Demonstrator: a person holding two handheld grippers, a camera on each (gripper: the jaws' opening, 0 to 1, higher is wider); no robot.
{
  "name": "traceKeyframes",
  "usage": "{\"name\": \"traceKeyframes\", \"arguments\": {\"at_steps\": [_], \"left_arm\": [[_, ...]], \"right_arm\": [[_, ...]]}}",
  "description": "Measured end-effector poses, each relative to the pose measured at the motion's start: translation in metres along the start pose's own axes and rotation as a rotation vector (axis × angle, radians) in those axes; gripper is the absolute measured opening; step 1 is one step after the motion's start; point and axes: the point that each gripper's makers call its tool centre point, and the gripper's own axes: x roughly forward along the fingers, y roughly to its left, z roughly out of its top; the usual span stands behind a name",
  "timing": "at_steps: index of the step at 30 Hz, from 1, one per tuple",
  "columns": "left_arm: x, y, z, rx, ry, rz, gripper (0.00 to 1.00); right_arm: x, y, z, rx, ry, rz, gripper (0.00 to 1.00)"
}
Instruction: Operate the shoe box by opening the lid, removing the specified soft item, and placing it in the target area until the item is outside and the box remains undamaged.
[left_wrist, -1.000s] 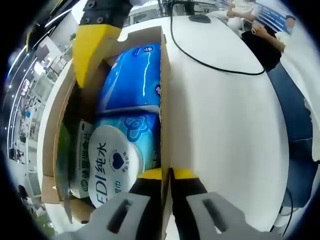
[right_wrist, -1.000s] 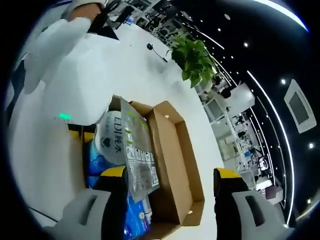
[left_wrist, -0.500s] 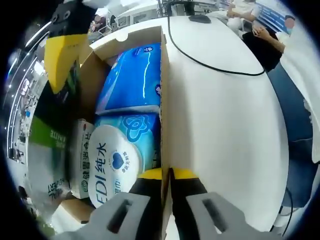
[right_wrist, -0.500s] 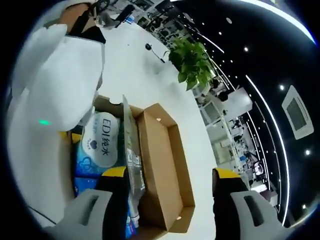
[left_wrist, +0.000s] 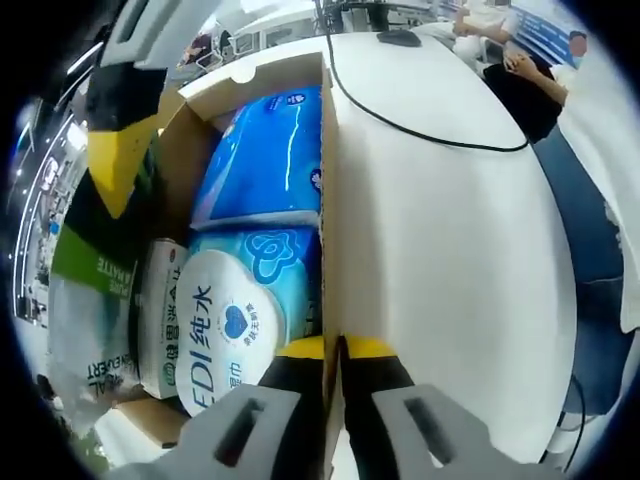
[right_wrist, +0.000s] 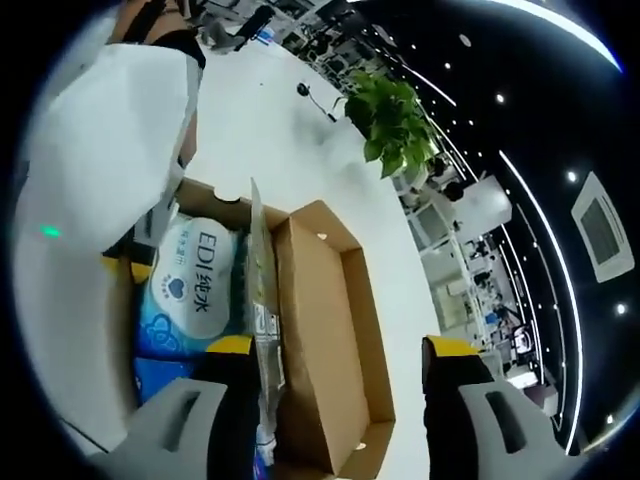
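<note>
we saw the left tool (left_wrist: 333, 350) clamped narrow on the shoe box (left_wrist: 327, 180) wall. inside lay a wet wipes pack (left_wrist: 225, 325) and a blue tissue pack (left_wrist: 265, 150). the right tool (right_wrist: 335, 365) looked wide, yet one jaw pressed a flat green-labelled pouch (right_wrist: 262, 300), raised above the box on the white bench (left_wrist: 450, 240).

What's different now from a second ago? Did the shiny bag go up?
Yes. The right gripper has risen with the flat pouch, drawing it up out of the shoe box; a second ago it sat lower inside. The left gripper stays clamped on the box wall. The blue tissue pack and the round-labelled wipes pack have not moved.
</note>
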Motion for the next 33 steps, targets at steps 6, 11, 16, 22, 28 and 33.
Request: {"name": "traceKeyframes", "arguments": {"at_steps": [6, 11, 16, 22, 28, 33], "left_arm": [[0.0, 0.0, 0.0, 0.0, -0.003, -0.005, 0.02], [-0.001, 0.0, 0.001, -0.001, -0.003, -0.01, 0.02], [-0.001, 0.0, 0.001, -0.001, -0.003, -0.01, 0.02], [-0.001, 0.0, 0.001, -0.003, -0.005, -0.012, 0.02], [0.0, 0.001, 0.002, -0.002, -0.003, -0.013, 0.02], [-0.001, 0.0, 0.003, -0.001, -0.002, -0.012, 0.02]], "right_arm": [[0.012, 0.001, -0.004, 0.002, 0.004, 0.015, 0.64], [0.019, 0.002, -0.005, 0.003, 0.002, 0.032, 0.6], [0.023, 0.008, -0.004, 0.006, -0.005, 0.057, 0.54], [0.027, 0.018, -0.003, 0.007, -0.018, 0.088, 0.51], [0.026, 0.02, -0.004, 0.011, -0.019, 0.095, 0.51], [0.027, 0.016, -0.004, 0.016, -0.017, 0.091, 0.5]]}}
